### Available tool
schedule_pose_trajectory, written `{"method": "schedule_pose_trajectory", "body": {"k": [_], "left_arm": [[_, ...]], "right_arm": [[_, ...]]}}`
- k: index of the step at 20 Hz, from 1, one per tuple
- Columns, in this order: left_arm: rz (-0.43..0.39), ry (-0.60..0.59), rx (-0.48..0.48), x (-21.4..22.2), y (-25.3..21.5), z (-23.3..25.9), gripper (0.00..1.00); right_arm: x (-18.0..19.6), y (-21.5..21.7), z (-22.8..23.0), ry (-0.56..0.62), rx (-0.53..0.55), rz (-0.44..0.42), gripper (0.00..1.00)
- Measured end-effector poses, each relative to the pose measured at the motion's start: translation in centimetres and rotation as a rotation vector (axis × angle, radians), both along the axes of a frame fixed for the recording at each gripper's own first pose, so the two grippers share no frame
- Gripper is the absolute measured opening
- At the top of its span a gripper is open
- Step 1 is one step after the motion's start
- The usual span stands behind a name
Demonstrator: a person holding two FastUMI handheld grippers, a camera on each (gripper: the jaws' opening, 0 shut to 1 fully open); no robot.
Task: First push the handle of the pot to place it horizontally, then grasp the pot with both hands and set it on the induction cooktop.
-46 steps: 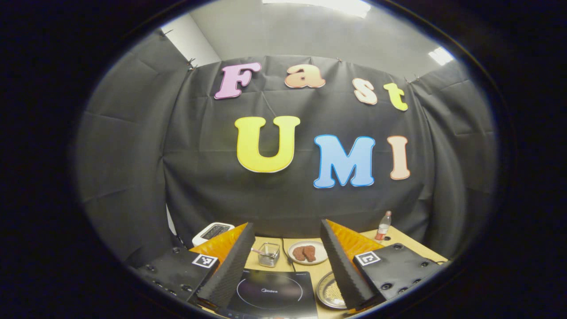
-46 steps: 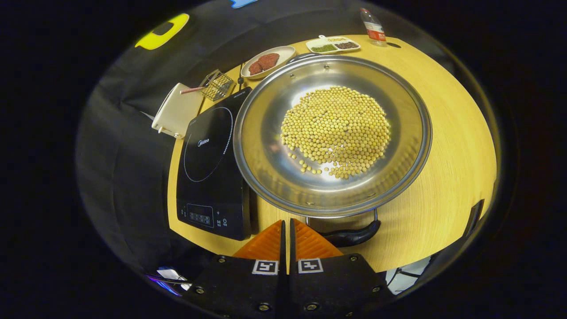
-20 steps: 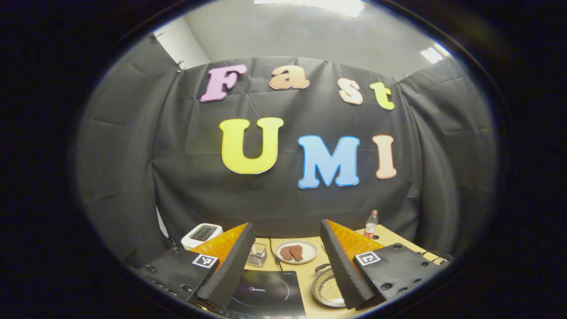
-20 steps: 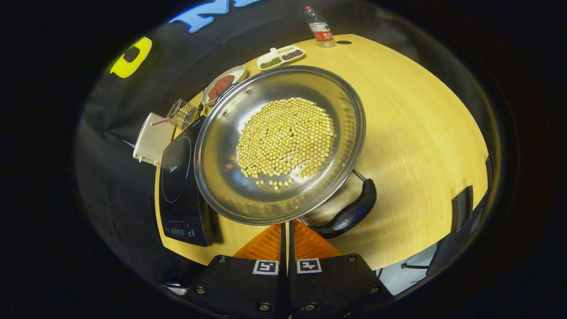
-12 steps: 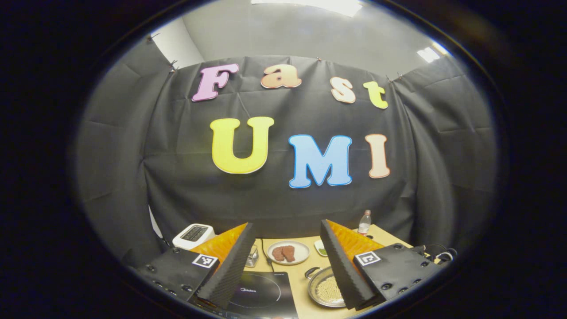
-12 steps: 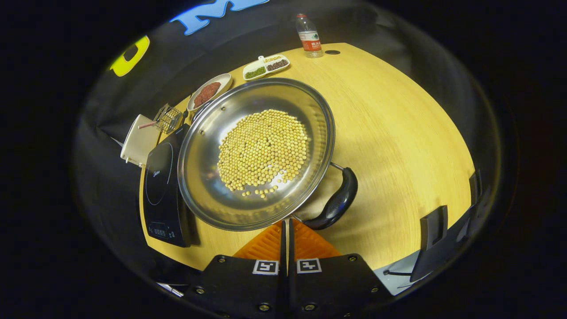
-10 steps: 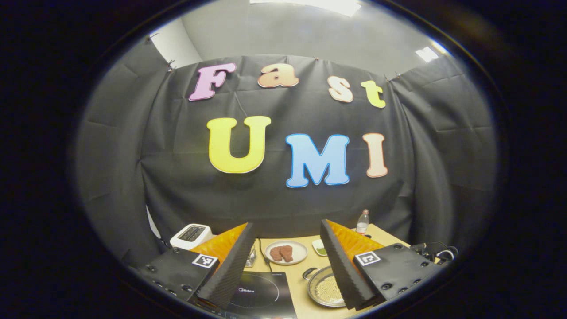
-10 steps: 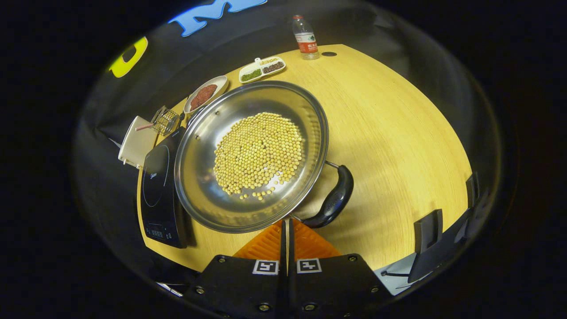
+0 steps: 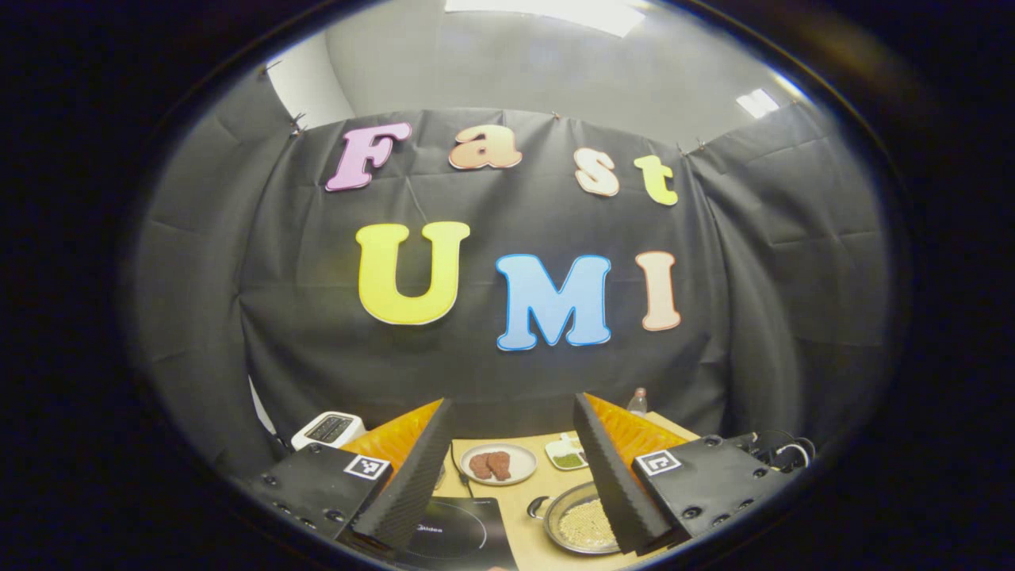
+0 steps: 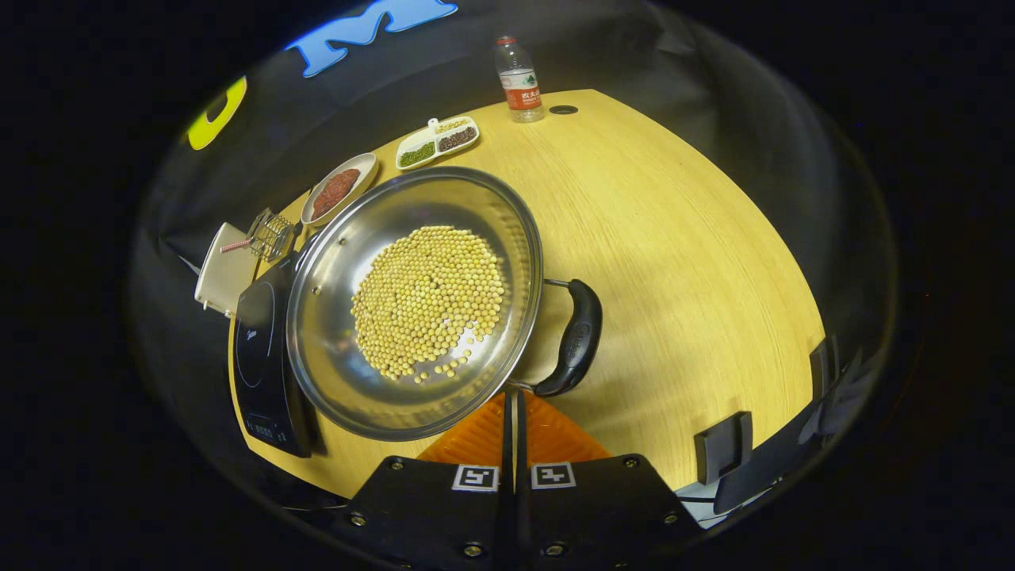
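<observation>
Stainless-steel pot (image 10: 412, 305), wide and shallow, resting on pale wooden tabletop (image 10: 682, 262); inner floor covered by a heap of yellow soybeans (image 10: 428, 301). Black side handle (image 10: 575, 337) on the pot's right in the right gripper view, running roughly up and down there. Second small loop handle (image 9: 538, 507) on the pot's far-left rim in the left gripper view.

Black induction cooktop (image 10: 262, 365) just beside the pot on the left, pot rim overlapping its edge in the right gripper view; contact not determinable.

Right gripper (image 10: 512, 404): jaws pressed together, no gap, holding nothing; tips just below the pot's near rim, beside the lower end of the black handle.

Left gripper (image 9: 511, 444): jaws spread wide, holding nothing, raised above the tabletop and aimed toward the booth wall; cooktop and pot visible low between and below them.

Further items along the far tabletop edge:
- oval plate of reddish-brown meat pieces (image 10: 337, 186)
- white divided dish of green and dark beans (image 10: 438, 141)
- clear water bottle with red label (image 10: 519, 81), upright
- small wire basket (image 10: 271, 231)
- white appliance (image 10: 222, 266), left of the cooktop
</observation>
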State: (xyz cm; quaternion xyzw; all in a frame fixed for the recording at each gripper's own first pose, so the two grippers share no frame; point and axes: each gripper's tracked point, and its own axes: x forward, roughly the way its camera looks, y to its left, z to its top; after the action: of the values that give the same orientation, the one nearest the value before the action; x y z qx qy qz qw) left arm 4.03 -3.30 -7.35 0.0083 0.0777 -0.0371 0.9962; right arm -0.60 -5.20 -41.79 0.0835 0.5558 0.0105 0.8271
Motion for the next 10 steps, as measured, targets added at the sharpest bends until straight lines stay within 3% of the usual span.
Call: {"method": "schedule_pose_trajectory", "body": {"k": [3, 4, 5, 10], "left_arm": [[0.007, 0.022, -0.026, 0.1, -0.1, -0.9, 1.00], [0.010, 0.025, -0.034, 0.2, -0.1, -1.0, 0.93], [0.013, 0.027, -0.037, 0.5, -0.1, -1.1, 1.00], [0.013, 0.028, -0.016, 0.8, -0.4, -1.2, 1.00]], "right_arm": [[1.0, -0.9, -0.1, 0.005, -0.007, -0.012, 0.01], [1.4, -1.2, -0.2, 0.005, -0.014, -0.010, 0.01], [1.7, -1.4, -0.3, 0.006, -0.020, -0.008, 0.01], [3.3, -2.5, -0.5, 0.006, -0.038, -0.010, 0.01]]}}
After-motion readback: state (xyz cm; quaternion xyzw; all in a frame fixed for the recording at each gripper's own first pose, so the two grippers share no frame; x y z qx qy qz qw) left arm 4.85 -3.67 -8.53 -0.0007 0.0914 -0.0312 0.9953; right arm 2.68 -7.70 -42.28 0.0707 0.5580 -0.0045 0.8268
